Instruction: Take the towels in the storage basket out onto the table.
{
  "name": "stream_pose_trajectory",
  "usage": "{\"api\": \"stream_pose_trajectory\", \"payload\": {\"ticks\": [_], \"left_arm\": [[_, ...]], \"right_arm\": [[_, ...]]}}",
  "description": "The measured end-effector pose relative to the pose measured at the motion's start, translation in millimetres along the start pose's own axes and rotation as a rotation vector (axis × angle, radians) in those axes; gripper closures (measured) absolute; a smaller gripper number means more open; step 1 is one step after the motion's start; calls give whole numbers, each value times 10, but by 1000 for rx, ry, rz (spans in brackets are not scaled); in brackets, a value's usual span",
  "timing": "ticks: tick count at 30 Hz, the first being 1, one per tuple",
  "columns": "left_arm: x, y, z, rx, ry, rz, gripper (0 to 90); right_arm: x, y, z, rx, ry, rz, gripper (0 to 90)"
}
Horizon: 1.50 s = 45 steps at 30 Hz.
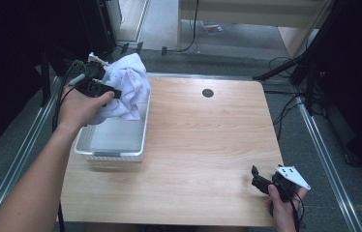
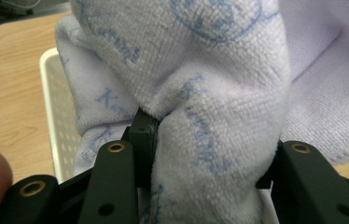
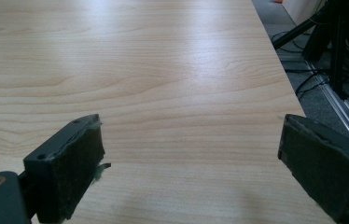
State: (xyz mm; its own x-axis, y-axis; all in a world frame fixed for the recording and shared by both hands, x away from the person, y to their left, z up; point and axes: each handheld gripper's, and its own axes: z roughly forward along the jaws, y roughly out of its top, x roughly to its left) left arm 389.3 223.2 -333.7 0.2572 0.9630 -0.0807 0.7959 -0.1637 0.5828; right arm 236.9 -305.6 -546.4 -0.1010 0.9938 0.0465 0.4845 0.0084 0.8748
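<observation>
Bunching between the left tongs (image 2: 205, 158), the towel (image 2: 200, 84) hangs over the basket (image 1: 92, 145).

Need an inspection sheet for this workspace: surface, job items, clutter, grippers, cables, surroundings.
Surface: wooden table, round grommet hole near far edge.
Job's things: white towel bunched above white basket at table's left.
Clutter: nothing seen.
Grippers: left gripper shut on towel, held over basket; right gripper open, nothing between its jaws, at near right corner.
Cables: black cables on floor, right of table.
Surroundings: grey floor, black stand legs.
</observation>
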Motion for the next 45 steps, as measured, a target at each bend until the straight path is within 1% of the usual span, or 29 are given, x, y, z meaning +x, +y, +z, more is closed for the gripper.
{"api": "stream_pose_trajectory", "payload": {"ticks": [5, 7, 8, 9, 13, 16, 20, 28, 31, 33, 36, 38, 39, 43, 45], "left_arm": [[-145, 93, -50, -13, -48, 12, 573], [-213, 127, -56, -20, -58, 19, 573], [-278, 159, -45, -26, -63, 29, 573], [-278, 159, -45, -26, -63, 29, 573], [-408, 202, 6, -23, -74, 45, 572], [-501, 228, 64, -20, -92, 46, 571], [-629, 266, 141, -18, -105, 52, 570], [-913, 322, 336, 4, -128, 75, 568], [-1018, 344, 418, -2, -145, 62, 568], [-1095, 352, 486, -3, -151, 61, 567], [-1202, 357, 588, 11, -161, 64, 564], [-1317, 353, 709, 29, -175, 73, 563], [-1317, 353, 709, 29, -175, 73, 563], [-1441, 343, 841, 50, -177, 87, 562], [-1500, 338, 900, 58, -175, 101, 560]], "right_arm": [[-1, 0, 1, 1, 2, 0, 70], [-5, 0, 2, 1, 3, 3, 70], [-6, 1, 2, 1, 3, 6, 70], [-9, 1, 2, 0, 0, 5, 70], [-9, 0, 0, 2, 2, 10, 70], [-11, 1, 0, 2, 3, 14, 70], [-23, 2, 2, 3, 8, 20, 70], [-25, 4, 5, 4, 8, 23, 71], [-26, 6, 8, 4, 10, 34, 71], [-35, 9, 11, 2, 11, 42, 70], [-56, 8, 10, 1, 17, 67, 70], [-68, 9, 12, -1, 20, 67, 70], [-68, 9, 12, -1, 20, 67, 70], [-61, 9, 11, 0, 19, 68, 71], [-57, 8, 11, 0, 18, 61, 71]]}}
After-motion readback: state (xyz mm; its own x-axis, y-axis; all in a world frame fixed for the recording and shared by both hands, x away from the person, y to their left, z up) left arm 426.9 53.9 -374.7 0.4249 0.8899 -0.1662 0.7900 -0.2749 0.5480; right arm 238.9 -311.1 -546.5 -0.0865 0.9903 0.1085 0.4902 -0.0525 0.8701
